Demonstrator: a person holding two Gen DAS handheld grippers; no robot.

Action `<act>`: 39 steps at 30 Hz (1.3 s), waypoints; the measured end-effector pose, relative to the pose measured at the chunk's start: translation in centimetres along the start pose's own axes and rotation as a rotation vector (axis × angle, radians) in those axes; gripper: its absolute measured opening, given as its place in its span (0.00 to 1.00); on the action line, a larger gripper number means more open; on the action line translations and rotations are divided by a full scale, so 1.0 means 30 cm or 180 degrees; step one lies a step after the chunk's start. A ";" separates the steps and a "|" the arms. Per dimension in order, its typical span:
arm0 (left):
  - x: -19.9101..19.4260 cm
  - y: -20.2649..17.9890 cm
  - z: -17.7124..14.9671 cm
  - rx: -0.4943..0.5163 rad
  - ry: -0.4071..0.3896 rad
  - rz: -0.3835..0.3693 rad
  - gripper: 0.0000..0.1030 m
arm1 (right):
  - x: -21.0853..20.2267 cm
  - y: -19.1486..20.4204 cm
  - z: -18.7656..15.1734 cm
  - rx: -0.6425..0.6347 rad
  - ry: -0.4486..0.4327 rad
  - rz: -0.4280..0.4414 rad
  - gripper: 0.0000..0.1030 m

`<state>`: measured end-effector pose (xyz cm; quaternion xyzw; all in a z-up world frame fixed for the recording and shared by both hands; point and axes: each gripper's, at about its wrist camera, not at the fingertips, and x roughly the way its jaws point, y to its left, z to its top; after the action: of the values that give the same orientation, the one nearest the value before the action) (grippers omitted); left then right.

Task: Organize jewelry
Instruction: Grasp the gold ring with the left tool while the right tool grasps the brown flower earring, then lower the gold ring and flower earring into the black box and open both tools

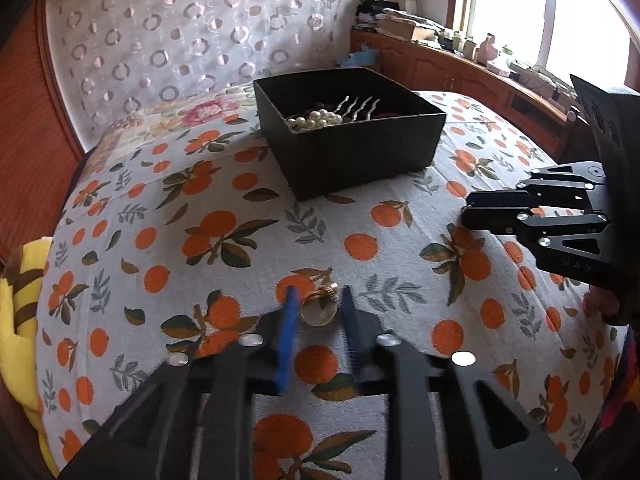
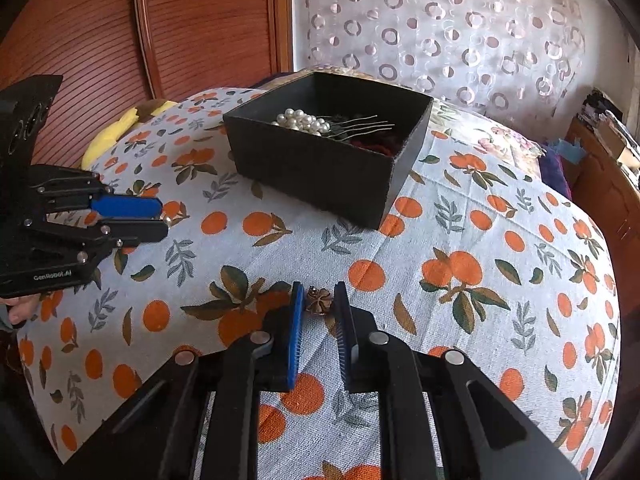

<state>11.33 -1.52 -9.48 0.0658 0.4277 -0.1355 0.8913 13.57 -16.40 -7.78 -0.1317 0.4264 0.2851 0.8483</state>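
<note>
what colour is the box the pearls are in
Black, a plain open box holding white pearls; the right wrist view shows it best.

Both wrist views look low across the bed [image 1: 360,216], sharing the box [image 1: 352,152]

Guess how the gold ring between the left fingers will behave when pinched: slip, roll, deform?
The gold ring looks like rigid metal, so it likely won't deform. Its smooth round band may slip or pop out between the left gripper fingers. It lies on soft bedspread, so probably sinks rather than rolls.
</note>
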 end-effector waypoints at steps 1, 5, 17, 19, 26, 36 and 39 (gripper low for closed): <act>-0.001 -0.001 -0.001 -0.0006 -0.0002 -0.0019 0.18 | 0.000 -0.001 0.000 0.0000 0.0000 0.0000 0.17; -0.008 -0.007 -0.004 -0.0032 -0.0044 -0.0016 0.18 | 0.001 0.000 -0.001 0.0003 0.0000 0.0003 0.17; -0.091 -0.011 0.047 -0.0103 -0.0318 0.0054 0.18 | -0.016 0.004 0.003 -0.0023 -0.0081 -0.0057 0.16; -0.103 -0.014 0.067 -0.0095 -0.0366 0.0075 0.18 | -0.031 0.002 0.006 0.0005 -0.0138 -0.0033 0.16; -0.121 -0.017 0.147 -0.0061 -0.0492 0.0103 0.18 | -0.116 -0.012 0.076 0.0024 -0.0437 0.0024 0.16; -0.103 0.016 0.249 -0.0118 -0.0573 0.0055 0.18 | -0.134 -0.043 0.196 -0.0052 -0.0657 0.0030 0.16; -0.086 0.029 0.283 -0.0131 -0.0591 0.0047 0.18 | -0.103 -0.072 0.237 -0.0060 -0.0654 0.0021 0.16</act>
<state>16.36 -2.19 -2.15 0.0378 0.3455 -0.1257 0.9292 18.02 -15.98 -1.07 -0.1084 0.3349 0.3040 0.8853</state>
